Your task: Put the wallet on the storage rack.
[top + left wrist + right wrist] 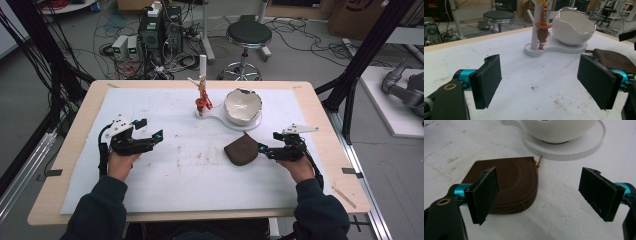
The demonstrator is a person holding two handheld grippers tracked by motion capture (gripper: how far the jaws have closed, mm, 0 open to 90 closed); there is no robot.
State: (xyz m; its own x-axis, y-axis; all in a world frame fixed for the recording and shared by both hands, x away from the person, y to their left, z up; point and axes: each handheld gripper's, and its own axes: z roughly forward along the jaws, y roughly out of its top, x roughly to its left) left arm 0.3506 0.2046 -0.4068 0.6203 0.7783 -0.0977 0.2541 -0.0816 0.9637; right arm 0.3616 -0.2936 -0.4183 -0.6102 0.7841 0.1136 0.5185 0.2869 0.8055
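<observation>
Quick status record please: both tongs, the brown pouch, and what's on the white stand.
left tongs: open, over bare table cover, holding nothing
right tongs: open, at the pouch's right edge, not closed on it
brown pouch: flat on the table cover, zipped, in front of the stand
white stand: holds eggshell-shaped bowl; figure keychain hangs from its post
table cover: white, stained

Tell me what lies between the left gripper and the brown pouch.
Nothing: in the high view, only bare, stained white table cover separates the open left gripper from the brown pouch.
</observation>
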